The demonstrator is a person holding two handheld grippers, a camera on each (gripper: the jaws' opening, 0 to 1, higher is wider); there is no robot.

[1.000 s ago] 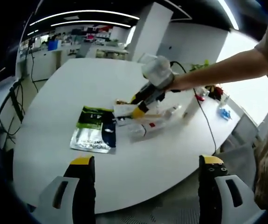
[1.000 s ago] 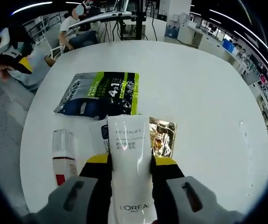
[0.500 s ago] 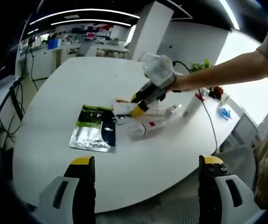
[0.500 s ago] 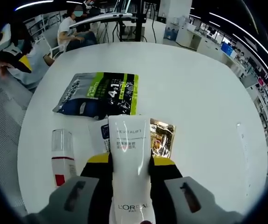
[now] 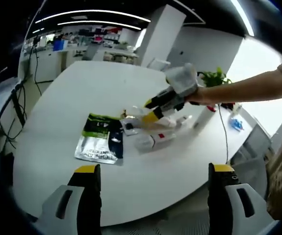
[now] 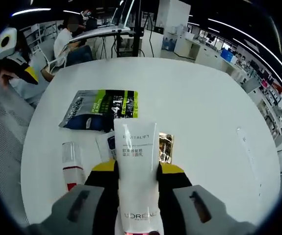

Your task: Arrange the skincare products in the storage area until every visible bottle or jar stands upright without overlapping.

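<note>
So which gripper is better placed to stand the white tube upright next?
Right. The right gripper is already shut on the white tube, above the table. The left gripper hangs open, back from the products.

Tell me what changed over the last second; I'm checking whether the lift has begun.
The right tool, still clamped on the white tube, has risen off the table, and the tube's end now hangs above the gold sachet. The green pouch, the red-banded bottle and the open left tool stayed put.
</note>
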